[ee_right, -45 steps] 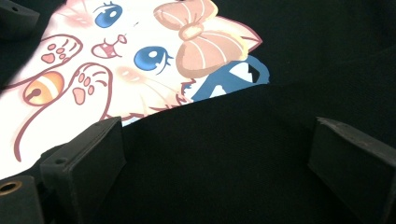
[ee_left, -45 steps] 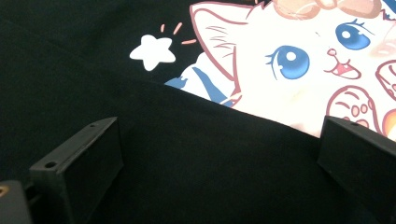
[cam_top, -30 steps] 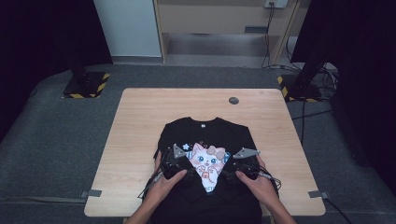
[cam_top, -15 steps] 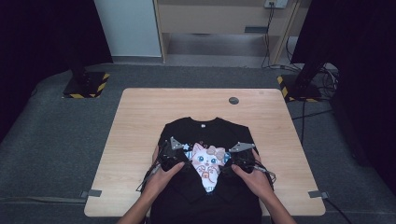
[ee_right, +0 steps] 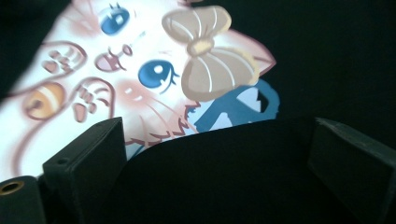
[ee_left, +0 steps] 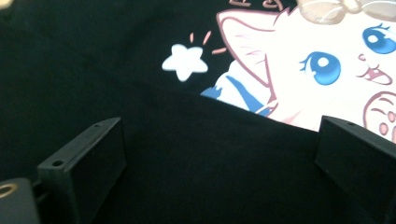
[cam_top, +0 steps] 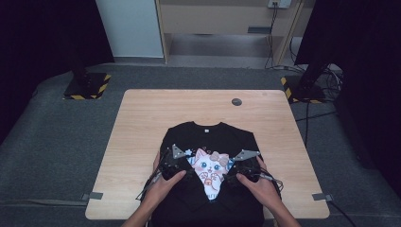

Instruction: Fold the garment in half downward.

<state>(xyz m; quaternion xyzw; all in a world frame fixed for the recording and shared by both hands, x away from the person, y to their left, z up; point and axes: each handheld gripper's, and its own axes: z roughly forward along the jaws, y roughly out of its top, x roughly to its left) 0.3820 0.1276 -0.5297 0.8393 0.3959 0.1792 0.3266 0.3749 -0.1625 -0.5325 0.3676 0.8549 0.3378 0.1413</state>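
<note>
- A black T-shirt (cam_top: 210, 142) lies flat on the near half of the wooden table (cam_top: 142, 123), collar pointing away from the person, its hem running off the near edge.
- A cartoon cat print (cam_top: 210, 170) sits in the middle of the shirt's front, with a beige bow (ee_right: 215, 51) by one ear and a small white star (ee_left: 185, 61) off to its side.
- The left tongs (cam_top: 171, 166) rest on the shirt just left of the cat, held in the person's left hand (cam_top: 165, 182).
- In the left gripper view the left tongs (ee_left: 219, 163) stand wide apart, with a folded edge of black cloth lying across the gap between them and covering the lower part of the cat.
- The right tongs (cam_top: 242, 168) rest on the shirt just right of the cat, held in the right hand (cam_top: 257, 182).
- In the right gripper view the right tongs (ee_right: 217, 168) are also wide, with a rounded hump of black cloth between them, overlapping the cat's lower edge.
- I cannot tell whether either pair presses the cloth yet.
- A small dark round disc (cam_top: 236, 101) lies near the far edge of the table, well apart from the shirt.
</note>
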